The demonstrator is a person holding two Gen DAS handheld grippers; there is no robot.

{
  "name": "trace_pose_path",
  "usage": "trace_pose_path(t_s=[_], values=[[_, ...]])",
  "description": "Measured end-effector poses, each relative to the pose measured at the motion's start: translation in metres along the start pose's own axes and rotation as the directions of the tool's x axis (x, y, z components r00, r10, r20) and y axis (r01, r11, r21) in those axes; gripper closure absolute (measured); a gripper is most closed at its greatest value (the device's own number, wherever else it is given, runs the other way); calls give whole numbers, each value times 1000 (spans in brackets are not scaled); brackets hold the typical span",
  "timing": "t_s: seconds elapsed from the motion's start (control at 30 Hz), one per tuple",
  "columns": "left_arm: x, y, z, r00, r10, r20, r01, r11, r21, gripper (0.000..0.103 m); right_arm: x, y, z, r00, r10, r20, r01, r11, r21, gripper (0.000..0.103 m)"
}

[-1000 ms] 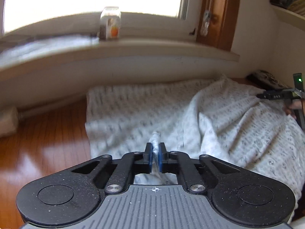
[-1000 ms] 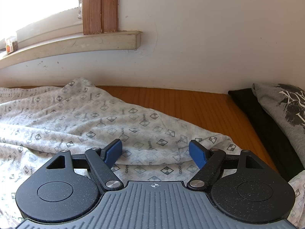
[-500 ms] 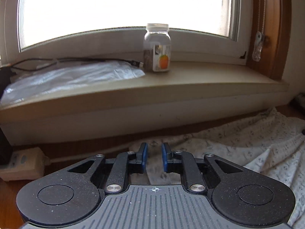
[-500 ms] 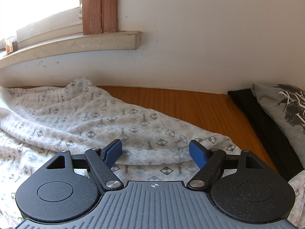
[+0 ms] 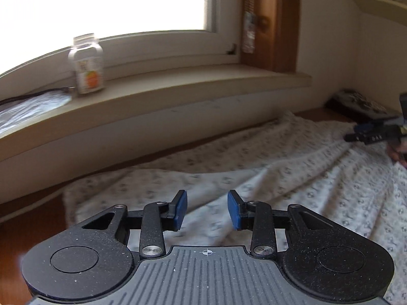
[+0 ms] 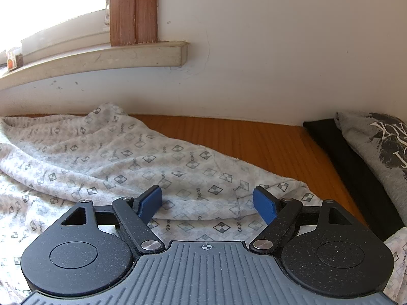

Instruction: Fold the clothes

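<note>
Both grippers, left (image 5: 207,209) and right (image 6: 207,203), hover over the patterned garment (image 6: 127,157) (jaws apart, holding nothing).

White garment (image 6: 132,160) with small grey checkered-diamond print, spread rumpled across wooden surface (image 6: 249,139), filling lower left and centre of right wrist frame. Upper layer folded over lower one; folded edge runs diagonally toward lower right.

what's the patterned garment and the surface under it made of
Patterned garment: looks like soft matte knit cotton, judging by its limp creases and printed checker diamonds. Surface under it: apparently varnished wood, orange-brown with fine parallel grain lines and a light sheen.
</note>
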State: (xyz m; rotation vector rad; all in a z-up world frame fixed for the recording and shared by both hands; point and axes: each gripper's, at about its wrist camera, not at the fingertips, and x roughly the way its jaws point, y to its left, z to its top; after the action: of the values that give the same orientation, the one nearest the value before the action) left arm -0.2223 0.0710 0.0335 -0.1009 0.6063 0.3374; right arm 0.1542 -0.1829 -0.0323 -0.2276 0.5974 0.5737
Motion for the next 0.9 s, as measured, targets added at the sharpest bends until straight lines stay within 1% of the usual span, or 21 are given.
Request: trace_pose_path(t_s=[0.07,0.17,0.27,0.3,0.33,0.37,0.4,0.5,0.57,0.6,0.7,0.73,0.8,0.83,0.87,0.9], values=[[12,-11,-2,1000,-25,-18,26,999,22,65,0,0,0,1000,-2,0,2,1000,-1,24],[23,-22,-8,999,-11,-37,14,998,61,65,0,0,0,1000,-2,-1,2,1000,1,24],[27,-24,-10,999,10,-48,-6,996,83,65,0,0,0,1000,0,-2,0,1000,5,24],[26,-23,-10,999,11,-48,-7,996,88,69,0,0,0,1000,1,-2,-1,1000,6,24],[24,-22,-11,999,6,-41,-2,995,95,86,0,0,0,1000,1,-2,-1,1000,8,24],[22,-21,-11,999,1,-34,2,995,102,98,0,0,0,1000,2,-2,-2,1000,9,24],[18,-19,-11,1000,-9,-22,11,995,100,102,0,-1,0,1000,2,-2,-2,1000,9,24],[-6,-14,-11,999,-31,22,29,994,104,102,-2,-1,1,1000,-5,7,5,1000,8,24],[-22,-14,-11,998,-52,34,47,993,112,102,-7,-1,1,999,-16,40,15,1000,13,24],[-30,-15,-14,998,-56,32,52,991,122,102,-11,-1,0,998,-22,59,21,1000,15,24],[-42,-21,-24,996,-82,-15,84,984,156,102,-21,-5,0,993,-31,111,26,999,41,24],[-43,-22,-26,996,-83,-20,85,984,157,101,-25,-6,0,991,-39,128,32,998,55,24],[-46,-23,-28,996,-84,-28,87,983,159,98,-31,-9,1,986,-52,157,41,996,76,24],[-47,-24,-30,996,-84,-33,89,983,160,93,-34,-10,1,985,-51,165,39,996,79,25],[-49,-24,-31,996,-85,-37,90,983,161,89,-35,-10,1,986,-45,163,33,996,77,29],[-50,-25,-33,995,-85,-41,91,983,162,84,-35,-9,2,988,-28,150,16,997,81,42]])
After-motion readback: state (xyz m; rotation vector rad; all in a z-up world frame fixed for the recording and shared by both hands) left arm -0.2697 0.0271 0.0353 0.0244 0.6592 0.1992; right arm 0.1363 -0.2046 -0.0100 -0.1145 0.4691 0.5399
